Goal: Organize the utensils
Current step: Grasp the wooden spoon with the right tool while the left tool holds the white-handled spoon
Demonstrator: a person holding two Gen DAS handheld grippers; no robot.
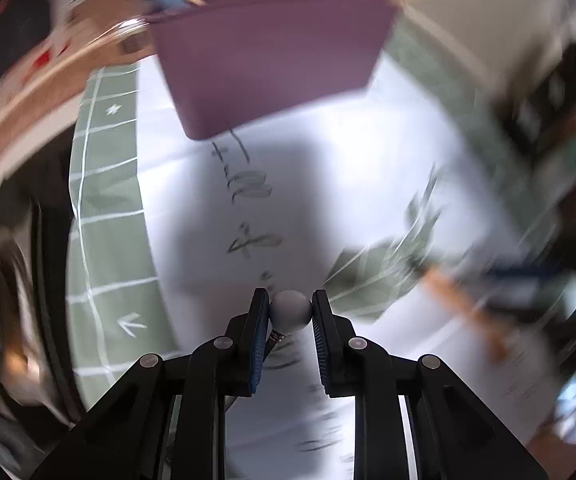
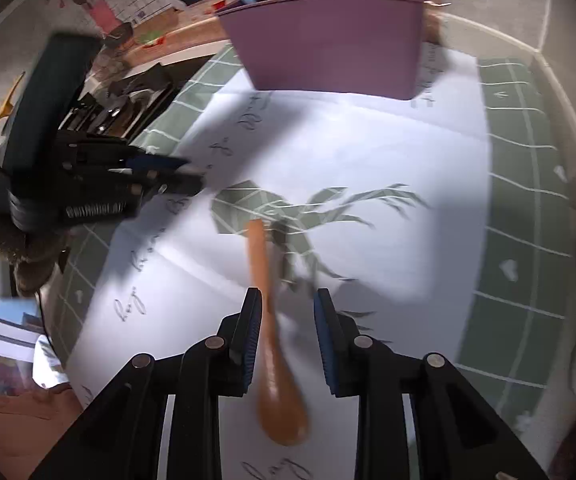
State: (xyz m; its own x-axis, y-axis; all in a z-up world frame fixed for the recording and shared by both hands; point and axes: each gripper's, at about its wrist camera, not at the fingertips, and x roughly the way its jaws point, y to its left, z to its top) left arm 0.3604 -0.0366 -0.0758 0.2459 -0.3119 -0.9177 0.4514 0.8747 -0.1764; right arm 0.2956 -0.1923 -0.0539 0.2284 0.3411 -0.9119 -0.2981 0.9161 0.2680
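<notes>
A purple utensil holder (image 1: 272, 52) stands at the far end of the white paper sheet; it also shows in the right wrist view (image 2: 327, 44) with wooden sticks and a blue-tipped tool in it. My left gripper (image 1: 290, 312) is shut on the grey rounded end of a utensil (image 1: 291, 314), above the paper. My right gripper (image 2: 288, 316) is open, its fingers on either side of a wooden spoon (image 2: 272, 340) that lies on the paper, bowl toward me. The left gripper (image 2: 184, 178) shows in the right wrist view at the left.
The white paper (image 2: 367, 152) with handwriting lies on a green grid mat (image 2: 527, 200). Dark cutlery in a tray (image 2: 120, 108) sits at the far left. A brown furry object (image 2: 28, 256) is at the left edge. The left wrist view is motion-blurred.
</notes>
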